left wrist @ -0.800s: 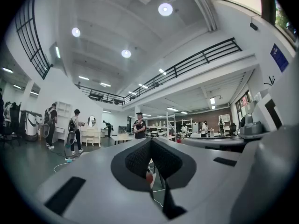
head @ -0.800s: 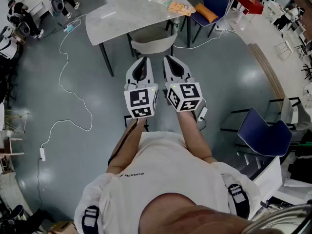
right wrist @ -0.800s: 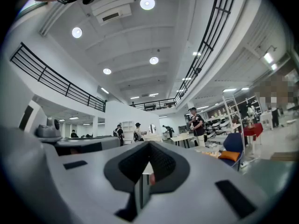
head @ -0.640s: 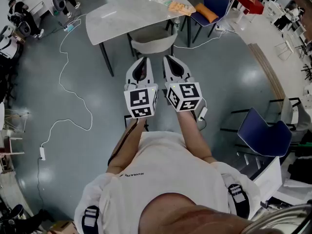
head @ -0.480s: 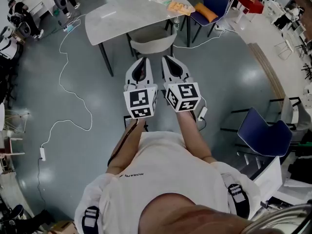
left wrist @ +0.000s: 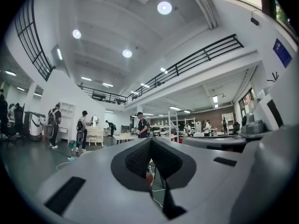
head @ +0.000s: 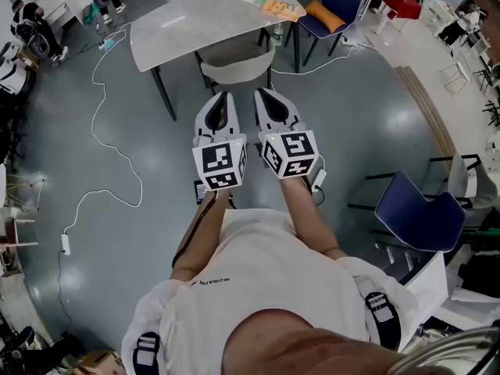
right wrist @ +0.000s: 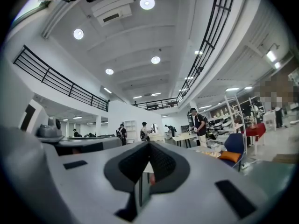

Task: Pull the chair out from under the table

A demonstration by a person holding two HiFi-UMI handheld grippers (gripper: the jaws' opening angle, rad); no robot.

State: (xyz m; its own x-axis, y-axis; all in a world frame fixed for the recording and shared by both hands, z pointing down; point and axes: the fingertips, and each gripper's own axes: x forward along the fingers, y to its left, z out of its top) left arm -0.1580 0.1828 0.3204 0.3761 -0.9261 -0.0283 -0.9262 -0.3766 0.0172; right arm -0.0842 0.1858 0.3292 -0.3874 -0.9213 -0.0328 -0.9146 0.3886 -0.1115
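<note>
- The left gripper (head: 223, 97) and the right gripper (head: 261, 94) were held level and side by side on the near side of the table (head: 187, 23), apart from it. Both pairs of jaws were pressed together with nothing between them. This was judged a carrying posture for the approach.
- The chair (head: 234, 62) was tucked under the table's near edge, so that only its grey backrest and the rear of its seat were shown. It was not touched by either gripper, and the pull was judged not yet begun. The jaws would have to be opened before the backrest could be taken.
- The chair was flanked by the table's dark legs, so a straight draw toward the near side was judged safest.
- Bare floor lay open on the table's near side. A white cable (head: 109, 155) trailed to the left of that path, clear of it.
- Papers (head: 272, 6) lay at the table's far edge, and a blue chair (head: 332, 10) stood at its far right corner.
</note>
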